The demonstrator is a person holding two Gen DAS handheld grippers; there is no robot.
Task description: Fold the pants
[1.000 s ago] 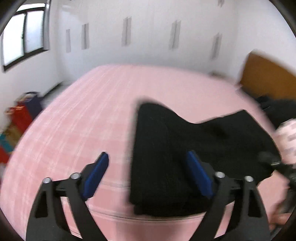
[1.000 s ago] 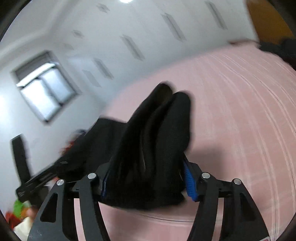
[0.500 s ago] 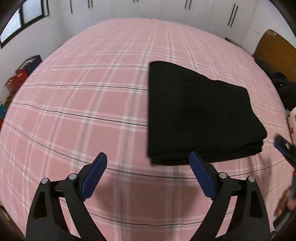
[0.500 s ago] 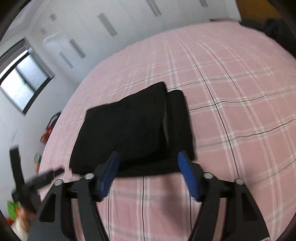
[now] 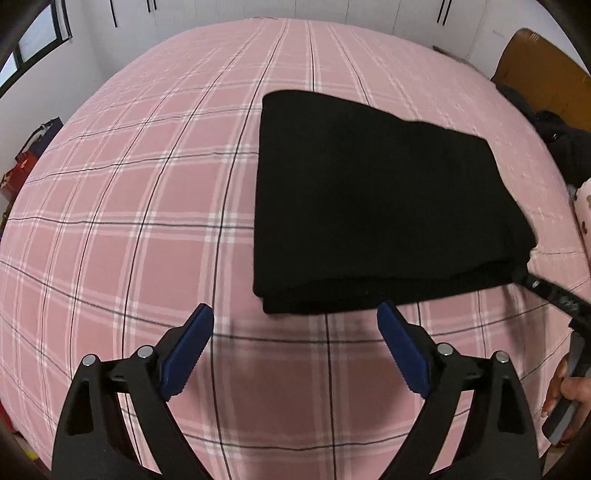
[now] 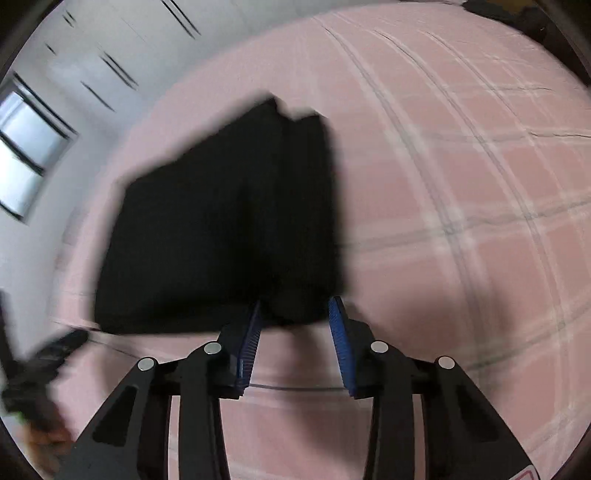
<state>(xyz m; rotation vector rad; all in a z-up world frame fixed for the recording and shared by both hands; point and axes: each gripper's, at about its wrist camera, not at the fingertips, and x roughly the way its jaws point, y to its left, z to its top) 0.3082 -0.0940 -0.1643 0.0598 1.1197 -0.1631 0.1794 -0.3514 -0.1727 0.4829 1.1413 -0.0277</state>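
The black pants (image 5: 369, 206) lie folded into a thick rectangle on the pink plaid bed (image 5: 147, 221). My left gripper (image 5: 295, 321) is open and empty, just in front of the stack's near left corner. In the blurred right wrist view the pants (image 6: 229, 229) fill the middle. My right gripper (image 6: 295, 314) has its jaws partly apart, with the near right corner of the stack between the blue pads (image 6: 338, 332). The right gripper's tip also shows in the left wrist view (image 5: 546, 291), touching the stack's right corner.
A wooden headboard (image 5: 535, 70) and dark clothes (image 5: 565, 147) are at the bed's right end. White wardrobe doors (image 5: 369, 14) stand behind. Bags (image 5: 33, 155) sit on the floor at left under a window (image 6: 26, 155).
The pants were dropped flat onto the bed and the right gripper let go. The right gripper has since moved back in and narrowed around the stack's corner. The left gripper stayed open.
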